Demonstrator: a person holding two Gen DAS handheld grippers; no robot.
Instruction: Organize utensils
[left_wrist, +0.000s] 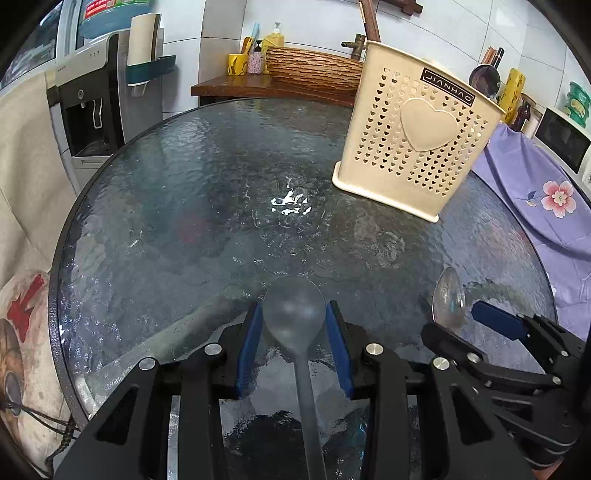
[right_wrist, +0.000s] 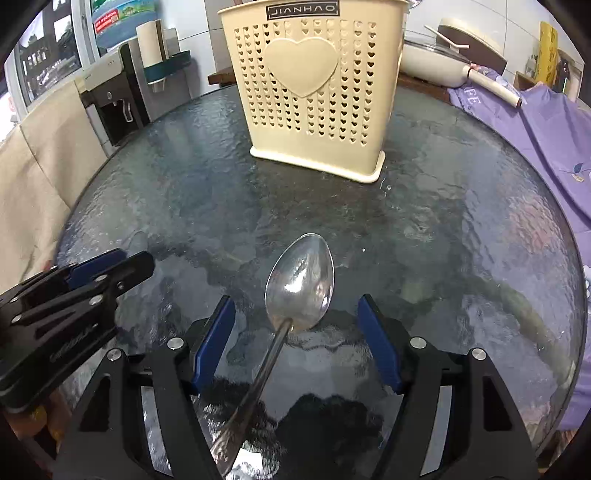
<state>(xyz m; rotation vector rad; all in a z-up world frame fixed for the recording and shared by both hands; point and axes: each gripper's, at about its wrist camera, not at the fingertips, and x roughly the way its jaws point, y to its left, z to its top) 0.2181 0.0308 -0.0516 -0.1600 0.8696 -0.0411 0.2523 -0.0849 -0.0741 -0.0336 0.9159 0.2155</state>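
A translucent plastic spoon (left_wrist: 294, 314) lies on the round glass table (left_wrist: 207, 206), its bowl between the blue pads of my left gripper (left_wrist: 294, 332), which stands open around it; whether the pads touch it is unclear. A metal spoon (right_wrist: 300, 282) lies between the pads of my right gripper (right_wrist: 297, 332), open wide and apart from it. The metal spoon's bowl (left_wrist: 448, 299) and right gripper (left_wrist: 476, 328) also show in the left wrist view. The left gripper (right_wrist: 107, 267) shows at the left of the right wrist view. A cream perforated utensil holder (left_wrist: 417, 136) (right_wrist: 314, 88) stands upright beyond.
A water dispenser (left_wrist: 92, 110) and beige cloth (left_wrist: 22, 155) stand left of the table. A purple floral cloth (left_wrist: 546, 199) lies to the right. A wooden shelf with a basket and bottles (left_wrist: 295, 70) is behind. A white pot (right_wrist: 436, 59) sits back right.
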